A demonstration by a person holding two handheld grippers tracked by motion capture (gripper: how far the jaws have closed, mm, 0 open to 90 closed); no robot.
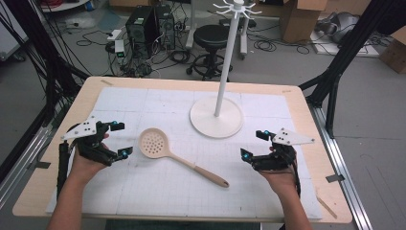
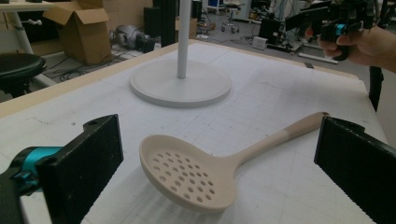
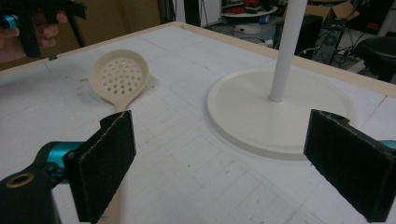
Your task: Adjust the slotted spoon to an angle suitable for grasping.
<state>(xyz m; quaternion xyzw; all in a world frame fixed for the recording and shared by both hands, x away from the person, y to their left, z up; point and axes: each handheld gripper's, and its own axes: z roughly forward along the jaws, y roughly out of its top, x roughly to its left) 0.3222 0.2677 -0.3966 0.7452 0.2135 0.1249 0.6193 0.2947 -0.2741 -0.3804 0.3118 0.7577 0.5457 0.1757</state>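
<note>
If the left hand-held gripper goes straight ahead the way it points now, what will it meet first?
Most likely the slotted spoon: in its own view the perforated bowl lies on the mat between the open jaws of the left hand-held gripper. Its height above the mat is unclear, so it might pass over.

We count one slotted spoon [image 1: 179,155] on the table, beige, with a single hole at the handle's end. One white stand [image 1: 219,103]: one round base, one pole, one ring of hooks at its top. Two grippers, left gripper [image 1: 119,139] and right gripper [image 1: 253,143], each with two black jaws and one grey three-cornered plate. Two hands hold them. One table [image 1: 306,115], one white gridded mat [image 1: 143,103] on it. Beyond, on the floor: one black stool [image 1: 210,40], two dark computer towers [image 1: 151,26], and at least three cardboard boxes.
</note>
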